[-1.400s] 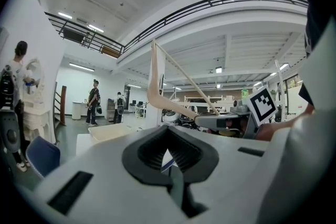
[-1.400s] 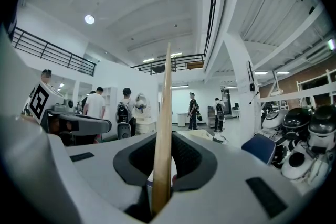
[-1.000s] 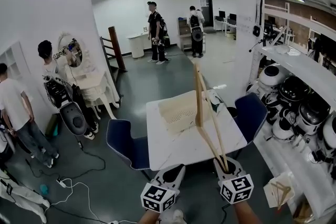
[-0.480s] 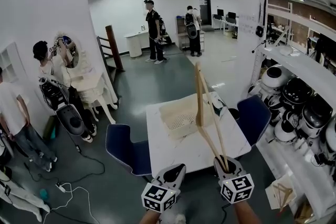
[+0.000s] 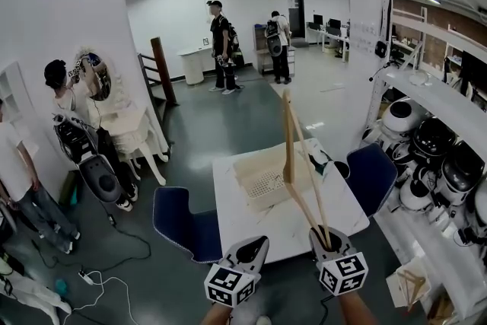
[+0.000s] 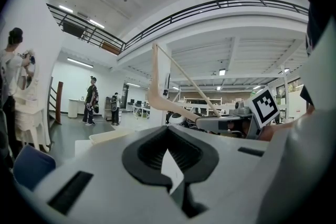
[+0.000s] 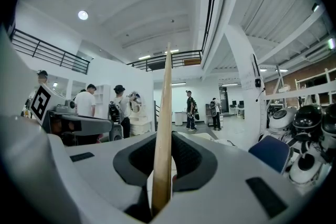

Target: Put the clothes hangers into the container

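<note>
In the head view my right gripper (image 5: 326,240) is shut on the lower end of a wooden clothes hanger (image 5: 289,152), which stands upright above the white table (image 5: 259,228). A cream perforated container (image 5: 262,177) sits on the far half of that table, beyond the hanger. My left gripper (image 5: 256,246) hovers beside the right one at the table's near edge, shut with nothing in it. In the right gripper view the hanger (image 7: 165,113) rises from between the jaws of the right gripper (image 7: 164,165). The left gripper view shows the hanger (image 6: 156,93) to the right of the left gripper (image 6: 169,157).
Blue chairs stand at the table's left (image 5: 183,215) and right (image 5: 377,173). Shelves of round appliances (image 5: 430,148) run along the right. A white pillar (image 5: 367,34) rises behind the table. People stand at the left and far back; cables lie on the floor.
Both grippers and the view have moved forward toward the table. The table and container look slightly nearer. The hanger stays held upright in the right gripper.
</note>
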Tool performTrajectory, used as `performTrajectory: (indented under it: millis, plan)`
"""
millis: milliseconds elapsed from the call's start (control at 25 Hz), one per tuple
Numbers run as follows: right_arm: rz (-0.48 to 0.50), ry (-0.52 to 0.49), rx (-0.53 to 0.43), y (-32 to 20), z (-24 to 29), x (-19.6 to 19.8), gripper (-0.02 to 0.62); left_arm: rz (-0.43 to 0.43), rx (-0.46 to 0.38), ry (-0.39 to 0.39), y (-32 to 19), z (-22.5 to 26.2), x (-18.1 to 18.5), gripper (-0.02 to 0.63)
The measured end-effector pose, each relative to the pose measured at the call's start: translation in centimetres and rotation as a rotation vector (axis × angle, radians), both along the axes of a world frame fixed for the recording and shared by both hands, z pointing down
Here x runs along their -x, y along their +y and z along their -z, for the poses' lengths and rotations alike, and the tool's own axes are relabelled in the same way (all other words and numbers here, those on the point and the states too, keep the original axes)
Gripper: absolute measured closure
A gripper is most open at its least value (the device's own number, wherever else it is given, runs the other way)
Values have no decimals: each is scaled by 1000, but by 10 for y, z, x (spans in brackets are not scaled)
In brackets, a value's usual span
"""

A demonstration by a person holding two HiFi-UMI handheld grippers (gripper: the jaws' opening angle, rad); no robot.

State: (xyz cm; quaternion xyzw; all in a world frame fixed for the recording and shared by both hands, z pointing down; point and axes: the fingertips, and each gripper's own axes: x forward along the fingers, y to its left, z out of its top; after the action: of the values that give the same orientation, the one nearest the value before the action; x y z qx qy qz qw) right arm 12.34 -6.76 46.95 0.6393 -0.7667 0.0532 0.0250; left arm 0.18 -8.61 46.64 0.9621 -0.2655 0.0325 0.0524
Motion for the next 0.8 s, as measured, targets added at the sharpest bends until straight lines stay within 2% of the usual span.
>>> performTrajectory:
  millis: [800]
  plan:
    - [-24,19,27,-75,-2,24,532,-28,25,25,-79,-3,21,601]
